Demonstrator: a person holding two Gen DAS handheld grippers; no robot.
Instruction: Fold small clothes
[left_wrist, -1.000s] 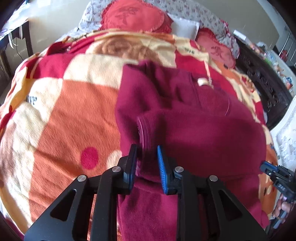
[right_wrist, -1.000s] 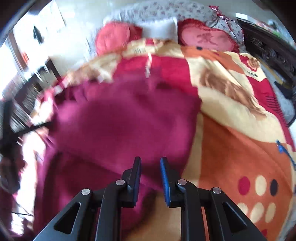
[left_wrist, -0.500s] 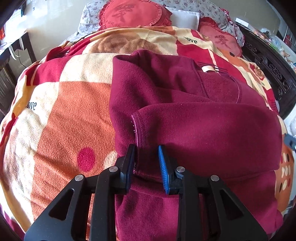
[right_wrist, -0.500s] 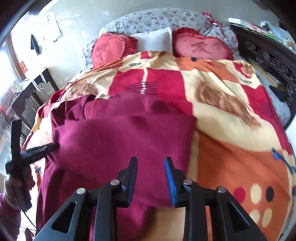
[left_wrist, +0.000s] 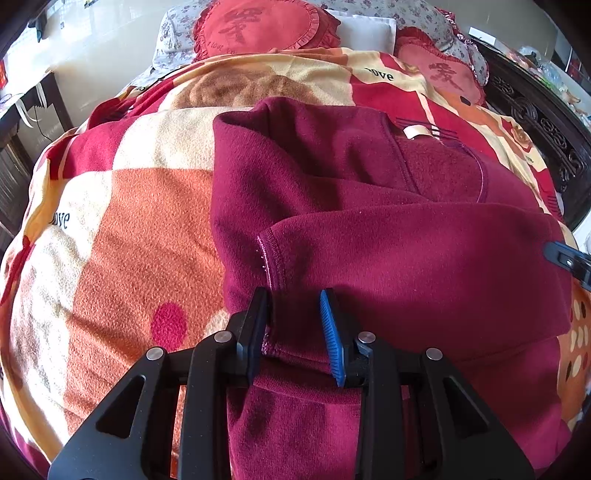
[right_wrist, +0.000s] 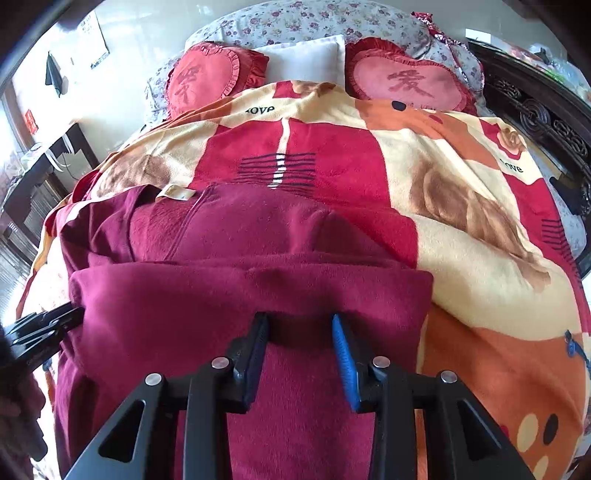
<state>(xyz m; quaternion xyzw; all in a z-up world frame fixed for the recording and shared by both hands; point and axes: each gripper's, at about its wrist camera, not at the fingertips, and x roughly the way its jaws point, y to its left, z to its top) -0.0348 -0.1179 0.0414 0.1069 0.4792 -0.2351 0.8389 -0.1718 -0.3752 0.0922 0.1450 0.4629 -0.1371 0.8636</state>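
Where sleeve (left_wrist: 424, 266) folds over, sweater (left_wrist: 332, 166) front hidden.

A maroon fleece sweater (left_wrist: 369, 229) lies flat on the bed (sleeve (left_wrist: 424, 266) folded across its body).

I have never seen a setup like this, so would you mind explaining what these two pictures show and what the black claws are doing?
No robot here: a person holds a black two-finger gripper in each hand, and each carries a fisheye camera looking along its fingers. One picture comes from the left gripper, the other from the right gripper. Both are open, jaws apart over a dark red fleece sweater, partly folded, lying on a red, orange and cream patterned blanket covering a bed. Nothing is gripped. Two red heart-shaped cushions lie at the head.
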